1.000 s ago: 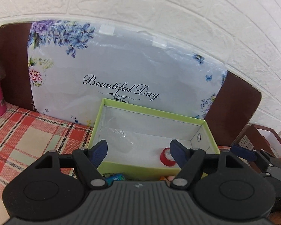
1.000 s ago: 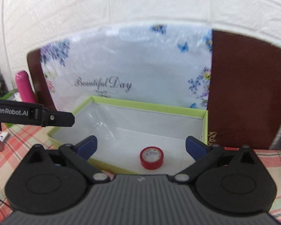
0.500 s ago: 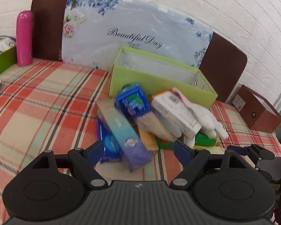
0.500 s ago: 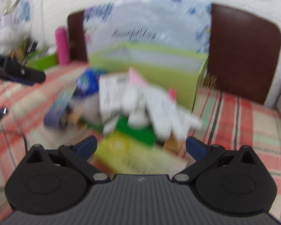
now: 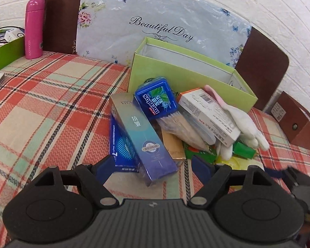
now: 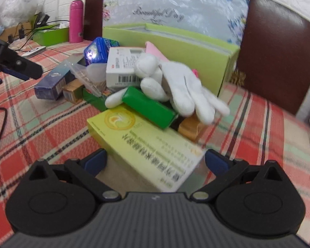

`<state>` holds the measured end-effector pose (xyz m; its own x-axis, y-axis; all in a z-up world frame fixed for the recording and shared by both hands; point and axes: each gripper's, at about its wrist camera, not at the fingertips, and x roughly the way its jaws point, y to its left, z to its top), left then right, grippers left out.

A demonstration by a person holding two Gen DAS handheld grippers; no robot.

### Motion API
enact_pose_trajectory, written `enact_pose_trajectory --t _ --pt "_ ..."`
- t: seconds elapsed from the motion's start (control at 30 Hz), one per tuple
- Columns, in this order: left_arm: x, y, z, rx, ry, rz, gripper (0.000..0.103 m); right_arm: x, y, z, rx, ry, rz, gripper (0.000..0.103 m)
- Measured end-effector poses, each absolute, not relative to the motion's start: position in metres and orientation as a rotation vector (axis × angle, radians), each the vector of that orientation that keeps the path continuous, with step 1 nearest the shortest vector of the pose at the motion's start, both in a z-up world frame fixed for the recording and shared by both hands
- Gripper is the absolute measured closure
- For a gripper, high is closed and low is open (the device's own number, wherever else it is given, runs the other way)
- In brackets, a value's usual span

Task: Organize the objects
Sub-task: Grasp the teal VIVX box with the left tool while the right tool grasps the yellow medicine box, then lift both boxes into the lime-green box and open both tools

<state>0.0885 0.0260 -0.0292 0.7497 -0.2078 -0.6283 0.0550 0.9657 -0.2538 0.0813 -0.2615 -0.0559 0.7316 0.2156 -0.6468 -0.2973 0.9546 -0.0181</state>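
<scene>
Honestly, both grippers w/ jaws apart, left gripper (image 5: 153,165) over the teal box (image 5: 143,142), right gripper (image 6: 156,161) straddling the yellow box (image 6: 146,144): tugging either could topple the white glove (image 6: 184,91) at 12 o'clock.

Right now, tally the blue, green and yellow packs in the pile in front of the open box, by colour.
Blue: 3 (long box, flat pack under it, mint tin)
Green: 2 (plain bar box, printed pack)
Yellow: 1 (yellow box)
Total: 6
</scene>
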Motion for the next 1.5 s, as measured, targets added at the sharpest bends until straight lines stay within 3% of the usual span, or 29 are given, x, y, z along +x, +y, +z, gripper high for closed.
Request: enact_pose_trajectory --t 0.13,0.3,0.37,0.43,0.67,0.73,0.77,0.9,1.0,1.07,1.23,1.5 --pt "0.104 0.025 -0.034 -0.216 0.712 -0.117 0.021 0.05 -0.249 -0.05 -0.066 0.697 0.311 0.005" --pt "0.117 0.031 -0.039 -0.233 0.724 -0.102 0.034 0.022 -0.233 -0.045 -0.024 0.689 0.406 0.005" --pt "0.117 0.032 -0.039 -0.218 0.722 -0.1 0.046 0.023 -0.23 -0.042 -0.033 0.668 0.368 0.005" --pt "0.115 0.034 -0.039 -0.22 0.724 -0.121 0.052 0.03 -0.231 -0.04 -0.038 0.651 0.316 0.005" --pt "0.095 0.037 -0.039 -0.189 0.744 -0.184 0.055 0.052 -0.23 -0.045 -0.069 0.618 0.234 0.006" --pt "0.084 0.04 -0.038 -0.184 0.766 -0.232 0.056 0.053 -0.226 -0.048 -0.083 0.636 0.221 0.016" --pt "0.077 0.04 -0.038 -0.176 0.776 -0.255 0.057 0.049 -0.222 -0.049 -0.092 0.649 0.236 0.028" --pt "0.05 0.04 -0.041 -0.144 0.819 -0.339 0.057 0.026 -0.202 -0.045 -0.12 0.695 0.326 0.037" --pt "0.042 0.037 -0.042 -0.133 0.82 -0.335 0.057 0.012 -0.189 -0.043 -0.13 0.705 0.38 0.037" --pt "0.044 0.031 -0.041 -0.114 0.809 -0.325 0.049 0.011 -0.183 -0.043 -0.142 0.711 0.368 0.037" --pt "0.055 0.019 -0.042 -0.098 0.795 -0.297 0.041 0.021 -0.183 -0.043 -0.097 0.724 0.35 0.037" --pt "0.073 0.018 -0.047 -0.131 0.81 -0.245 0.036 0.028 -0.182 -0.042 -0.118 0.727 0.354 0.032"
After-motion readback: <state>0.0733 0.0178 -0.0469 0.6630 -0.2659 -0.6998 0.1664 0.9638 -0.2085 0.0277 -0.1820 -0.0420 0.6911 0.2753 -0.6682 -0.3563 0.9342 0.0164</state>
